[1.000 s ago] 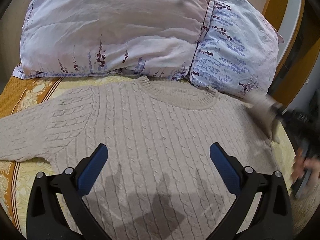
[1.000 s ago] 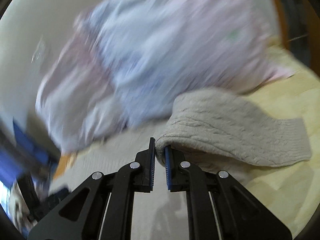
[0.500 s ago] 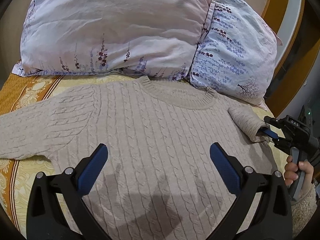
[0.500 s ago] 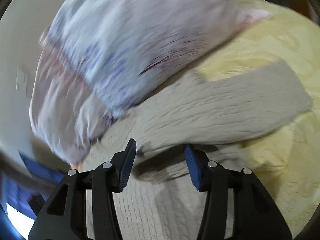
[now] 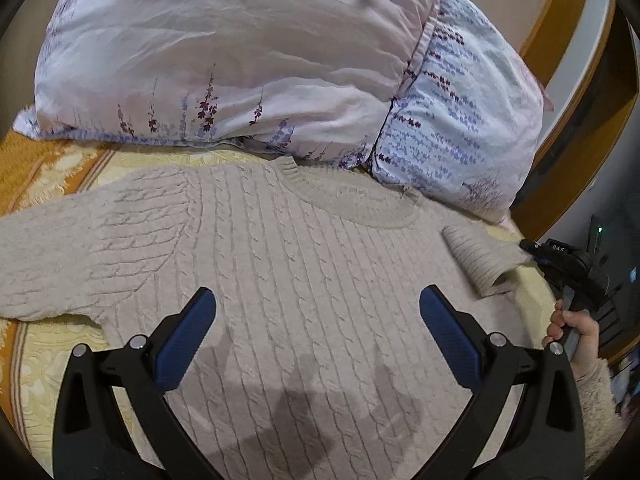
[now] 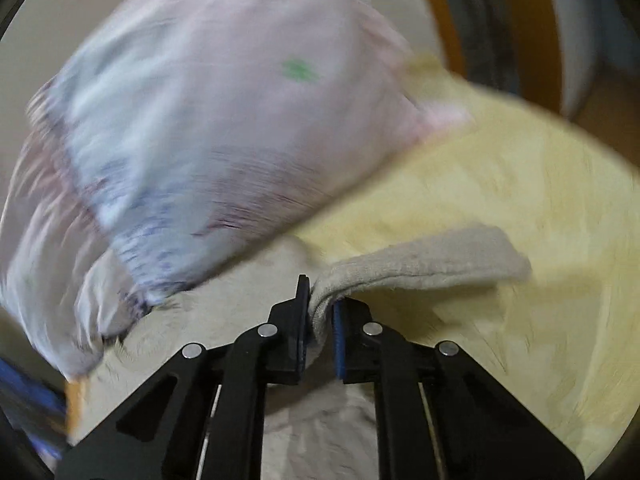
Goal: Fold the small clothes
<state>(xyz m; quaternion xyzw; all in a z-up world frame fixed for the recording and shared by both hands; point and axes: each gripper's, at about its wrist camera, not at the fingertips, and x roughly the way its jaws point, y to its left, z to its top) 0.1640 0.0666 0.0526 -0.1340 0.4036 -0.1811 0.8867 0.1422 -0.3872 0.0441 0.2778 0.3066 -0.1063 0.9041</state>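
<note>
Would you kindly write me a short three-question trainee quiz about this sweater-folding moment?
1. True or false: the left gripper has its jaws spread wide above the beige cable-knit sweater.
2. What does the right gripper hold? A) the floral pillow B) the sweater's sleeve C) nothing
3. Fill in: the sweater's ribbed collar points toward the ____.

Key: 1 true; 2 B; 3 pillow.
</note>
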